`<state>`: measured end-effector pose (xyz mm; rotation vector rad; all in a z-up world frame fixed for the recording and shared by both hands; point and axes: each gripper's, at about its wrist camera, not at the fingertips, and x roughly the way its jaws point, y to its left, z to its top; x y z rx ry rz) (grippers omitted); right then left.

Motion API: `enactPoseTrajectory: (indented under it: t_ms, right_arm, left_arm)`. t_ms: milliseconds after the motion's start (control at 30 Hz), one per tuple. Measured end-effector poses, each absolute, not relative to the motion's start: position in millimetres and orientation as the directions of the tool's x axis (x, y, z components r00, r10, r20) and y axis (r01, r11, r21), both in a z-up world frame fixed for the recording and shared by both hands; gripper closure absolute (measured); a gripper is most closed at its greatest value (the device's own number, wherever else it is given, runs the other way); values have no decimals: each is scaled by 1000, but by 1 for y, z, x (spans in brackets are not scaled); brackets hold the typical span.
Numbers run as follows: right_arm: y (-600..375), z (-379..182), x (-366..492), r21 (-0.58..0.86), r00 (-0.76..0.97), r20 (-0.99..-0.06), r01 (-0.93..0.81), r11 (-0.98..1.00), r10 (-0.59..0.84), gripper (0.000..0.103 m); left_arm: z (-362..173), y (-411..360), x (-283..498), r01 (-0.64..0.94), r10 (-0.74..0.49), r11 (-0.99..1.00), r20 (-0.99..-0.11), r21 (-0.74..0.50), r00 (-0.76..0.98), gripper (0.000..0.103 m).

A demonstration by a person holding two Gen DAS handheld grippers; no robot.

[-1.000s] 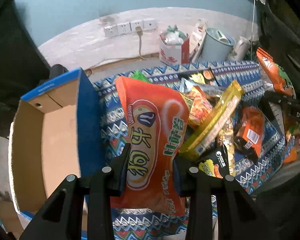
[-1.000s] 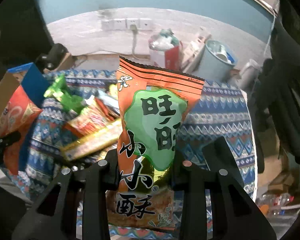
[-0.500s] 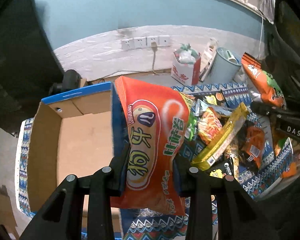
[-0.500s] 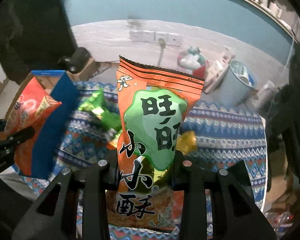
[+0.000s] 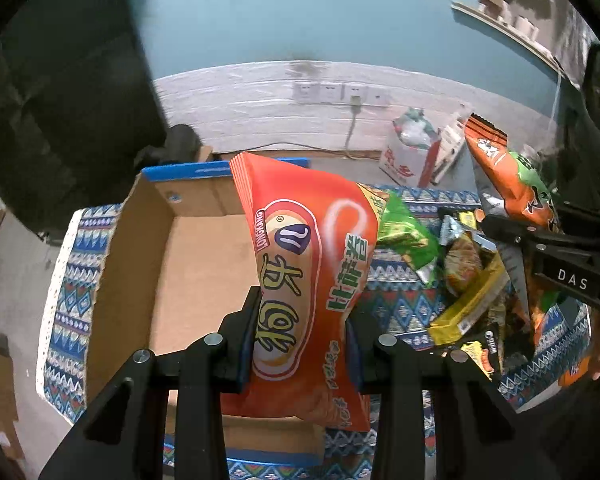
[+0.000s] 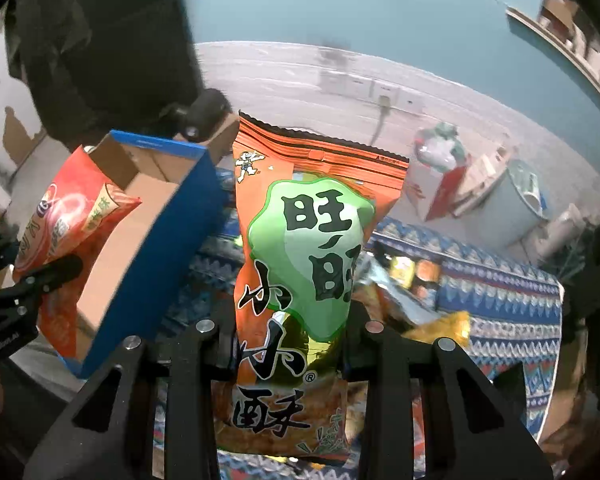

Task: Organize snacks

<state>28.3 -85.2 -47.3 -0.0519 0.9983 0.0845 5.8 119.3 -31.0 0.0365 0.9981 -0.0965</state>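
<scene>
My left gripper [image 5: 300, 312] is shut on a red-orange snack bag [image 5: 308, 264] and holds it upright over the right side of an open cardboard box with a blue rim [image 5: 196, 264]. My right gripper [image 6: 290, 320] is shut on an orange and green snack bag [image 6: 304, 248], held upright above the patterned cloth [image 6: 512, 304], to the right of the box [image 6: 168, 216]. The right gripper and its bag also show at the right of the left wrist view [image 5: 512, 184]. The left gripper's bag shows at the left of the right wrist view [image 6: 68, 224].
A heap of loose snack packets [image 5: 460, 272] lies on the blue patterned cloth [image 5: 72, 280] right of the box. Behind stand a wall with sockets [image 5: 340, 92], a red-white carton [image 5: 412, 156], a grey bin [image 6: 512, 208] and a dark object [image 5: 180, 144].
Both grippers have swung to the left with their bags. The left bag has moved from over the cloth to over the box. The box has come closer in the right wrist view.
</scene>
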Motion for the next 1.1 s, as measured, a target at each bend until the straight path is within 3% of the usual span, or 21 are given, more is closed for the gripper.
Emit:
enactPoseTrajectory:
  t_ms: [800, 1100]
  right_arm:
    - [32, -62, 76, 83, 470, -857, -282, 956, 213, 70]
    - [62, -71, 88, 98, 439, -865, -323, 941, 241, 70]
  left_arm:
    - [-71, 230, 13, -149, 61, 989, -872, -13, 485, 66]
    - [-88, 239, 18, -183, 122, 982, -898, 47, 423, 56]
